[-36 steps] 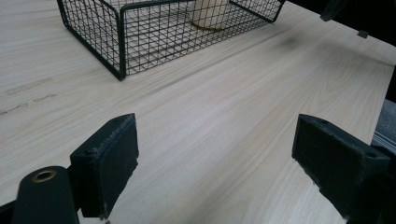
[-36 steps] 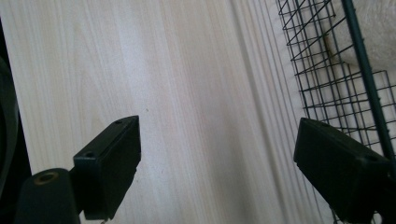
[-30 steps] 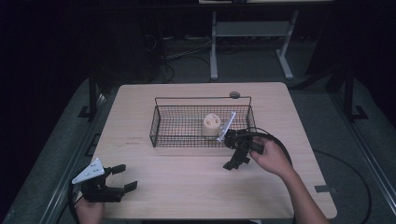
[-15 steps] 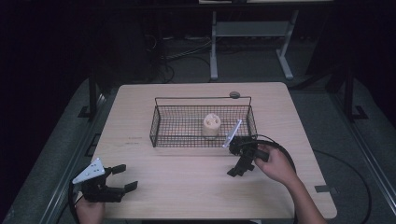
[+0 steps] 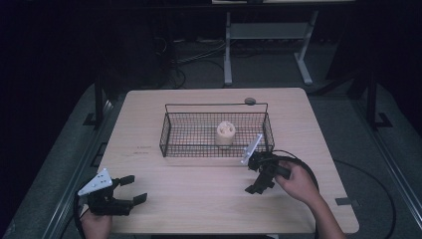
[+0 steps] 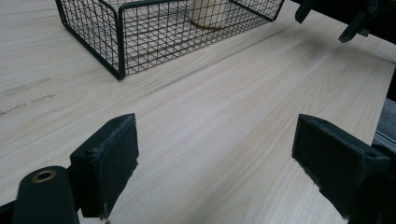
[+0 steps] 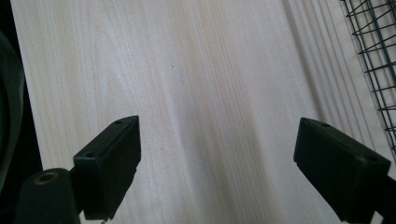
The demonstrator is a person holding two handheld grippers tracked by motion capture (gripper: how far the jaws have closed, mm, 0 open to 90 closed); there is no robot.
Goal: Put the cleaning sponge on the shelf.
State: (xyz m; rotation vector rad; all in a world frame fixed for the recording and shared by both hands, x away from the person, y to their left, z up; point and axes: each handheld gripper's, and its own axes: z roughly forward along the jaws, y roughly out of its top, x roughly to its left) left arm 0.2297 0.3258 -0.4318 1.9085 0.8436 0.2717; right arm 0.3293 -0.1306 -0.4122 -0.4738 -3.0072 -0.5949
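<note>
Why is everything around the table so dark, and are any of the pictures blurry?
High view: light falls on the table while the room behind stays nearly black. Left gripper view: the wire basket is fairly sharp and the near jaws look soft. Right gripper view: the wood is bright and washed out, with a faint shadow beside the basket.

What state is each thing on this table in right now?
Left gripper: open, empty, low over the table's near left corner.
Right gripper: open, empty, just outside the basket.
Wire basket: upright on the table.
Pale cup: standing upright inside the basket.
Table: bare wood.
</note>
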